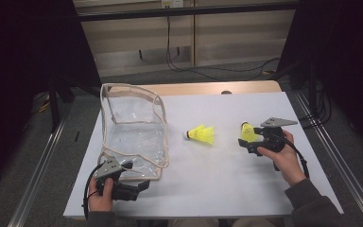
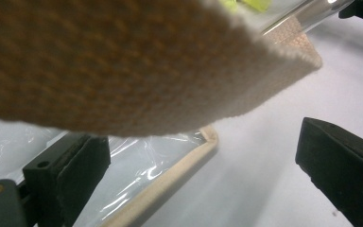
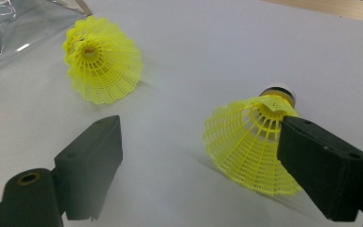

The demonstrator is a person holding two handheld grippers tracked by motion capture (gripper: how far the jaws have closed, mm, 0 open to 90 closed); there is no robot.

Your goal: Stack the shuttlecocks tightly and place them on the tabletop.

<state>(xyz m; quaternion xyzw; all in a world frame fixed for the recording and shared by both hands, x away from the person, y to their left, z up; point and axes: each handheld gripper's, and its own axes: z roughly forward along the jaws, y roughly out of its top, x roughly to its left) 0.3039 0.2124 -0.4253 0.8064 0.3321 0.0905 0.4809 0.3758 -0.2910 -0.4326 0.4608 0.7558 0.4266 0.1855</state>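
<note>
Two yellow shuttlecocks out on the white worktop [image 1: 227, 179], apparently waiting to go into the clear pouch [image 1: 134, 135] propped open at the far left. Right hand-held gripper [image 1: 246, 137] spread wide, one jaw against the skirt of the nearer shuttlecock [image 3: 250, 142], the other jaw well clear of it; nothing pinched yet. Cork end of that shuttlecock turned away from the gripper, mesh skirt toward it, so probably lined up for a squeeze across the skirt. Second shuttlecock [image 3: 101, 64] farther ahead and to the left of those jaws, lying on its side, between the gripper and the pouch. Right hand [image 1: 283, 158] low over the worktop, wrist roughly level, forearm coming in from the near edge, jaws pointing left and slightly away. Left hand-held gripper [image 1: 139, 187] at the near corner of the pouch, jaws apart around its woven beige trim [image 2: 170, 189], likely there to steady the opening. Whether either pad actually presses the trim: cannot tell. Left hand [image 1: 101, 196] flat near the worktop's front edge.
</note>
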